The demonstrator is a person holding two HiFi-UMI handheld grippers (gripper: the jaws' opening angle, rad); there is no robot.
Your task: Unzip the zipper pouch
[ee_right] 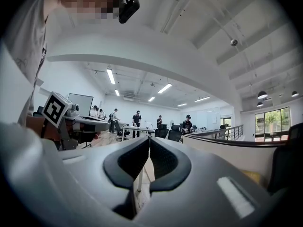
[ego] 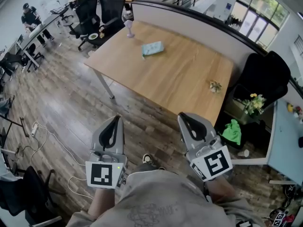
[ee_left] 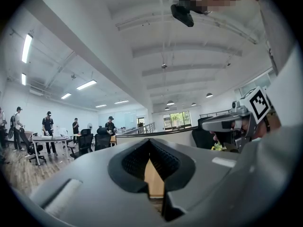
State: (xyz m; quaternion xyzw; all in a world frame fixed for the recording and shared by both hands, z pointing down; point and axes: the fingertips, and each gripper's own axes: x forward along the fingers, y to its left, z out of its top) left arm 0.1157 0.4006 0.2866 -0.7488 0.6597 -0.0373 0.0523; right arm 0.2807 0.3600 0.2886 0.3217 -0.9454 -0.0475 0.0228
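1. The zipper pouch, pale teal, lies flat on the far half of the wooden counter, with nothing touching it; from here I cannot tell whether its zip is done up
2. Near it on the same counter, towards the far left corner, a small pink thing stands upright, too small to tell what it is
3. Close to the counter's right edge sits a little bunch of flowers, well apart from the pouch
4. The left claw is held low over the wood floor, on the near side of the counter and well short of the pouch; its two jaws are pressed together with nothing between them
5. The right claw is held beside it at about the same height, just off the counter's near corner, its jaws likewise pressed together and empty
6. Each claw's marker cube faces up by the person's forearms: the left cube and the right cube
7. A shoe shows on the floor between the two claws
8. Right of the counter are a black chair and a green bag on the floor
9. Beyond the counter's far left stand black office chairs, and a person is at a desk further off
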